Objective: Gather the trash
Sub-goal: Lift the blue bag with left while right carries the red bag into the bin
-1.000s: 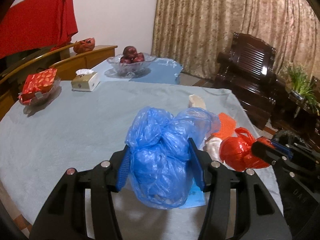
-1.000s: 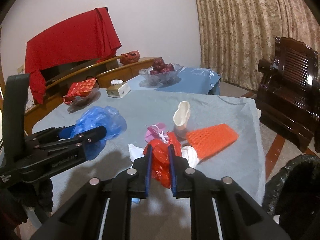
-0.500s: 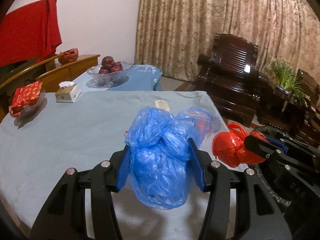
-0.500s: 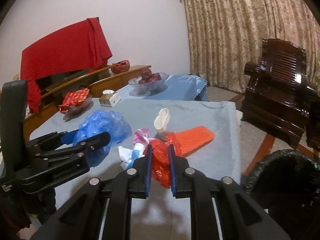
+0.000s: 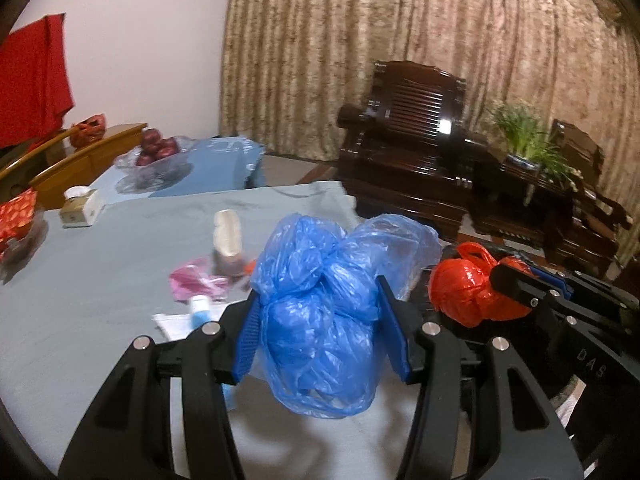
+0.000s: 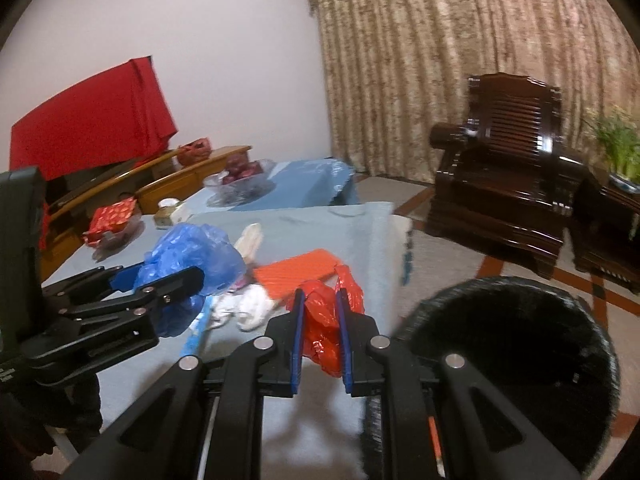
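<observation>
Crinkled blue plastic bag (image 5: pixel 320 320) bulges between left fingers (image 5: pixel 390 328); right fingers (image 6: pixel 297 332) pinch glossy red bag (image 6: pixel 322 326).

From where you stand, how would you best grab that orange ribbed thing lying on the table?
The orange ribbed piece lies flat on the cloth, so I'd probably come from above and pinch across its narrow width near the free far end. The near end is crowded by white scraps, which the fingers might catch.
</observation>
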Demonstrator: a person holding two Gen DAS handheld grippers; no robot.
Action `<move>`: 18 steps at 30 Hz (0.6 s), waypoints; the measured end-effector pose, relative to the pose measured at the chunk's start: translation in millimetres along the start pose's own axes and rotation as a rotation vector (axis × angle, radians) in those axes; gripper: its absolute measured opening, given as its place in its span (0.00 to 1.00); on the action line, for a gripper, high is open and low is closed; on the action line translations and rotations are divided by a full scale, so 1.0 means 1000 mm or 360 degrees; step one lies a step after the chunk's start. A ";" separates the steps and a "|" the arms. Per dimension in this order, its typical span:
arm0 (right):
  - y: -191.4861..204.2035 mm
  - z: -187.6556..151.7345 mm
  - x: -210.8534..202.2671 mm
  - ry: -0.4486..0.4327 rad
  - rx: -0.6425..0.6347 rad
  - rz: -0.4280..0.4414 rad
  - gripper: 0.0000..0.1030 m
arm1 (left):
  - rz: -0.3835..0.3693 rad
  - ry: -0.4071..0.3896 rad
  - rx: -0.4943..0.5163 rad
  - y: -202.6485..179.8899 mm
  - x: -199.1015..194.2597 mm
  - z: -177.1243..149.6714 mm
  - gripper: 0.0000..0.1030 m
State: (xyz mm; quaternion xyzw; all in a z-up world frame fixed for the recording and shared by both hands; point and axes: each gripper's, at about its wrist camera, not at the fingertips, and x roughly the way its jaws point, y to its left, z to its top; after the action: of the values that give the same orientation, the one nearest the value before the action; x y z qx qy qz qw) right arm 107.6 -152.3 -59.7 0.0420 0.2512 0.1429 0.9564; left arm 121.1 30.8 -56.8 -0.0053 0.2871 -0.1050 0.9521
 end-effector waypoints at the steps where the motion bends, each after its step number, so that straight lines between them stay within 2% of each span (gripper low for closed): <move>1: -0.008 -0.001 -0.004 -0.0004 0.0011 -0.0019 0.14 | -0.0020 0.0001 0.0013 -0.008 0.002 0.000 0.50; 11: -0.075 -0.017 -0.041 -0.0012 0.0093 -0.0235 0.15 | -0.0228 0.0012 0.0174 -0.082 0.019 -0.003 0.50; 18: -0.109 -0.030 -0.058 0.0001 0.0134 -0.0356 0.15 | -0.0328 0.0042 0.0238 -0.124 0.035 -0.010 0.50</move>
State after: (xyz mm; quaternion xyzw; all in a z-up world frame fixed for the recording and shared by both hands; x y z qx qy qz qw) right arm 72.1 -273.7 -74.9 0.0539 0.2605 0.0246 0.9637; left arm 119.5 -97.0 -75.4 0.0376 0.2889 -0.2235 0.9301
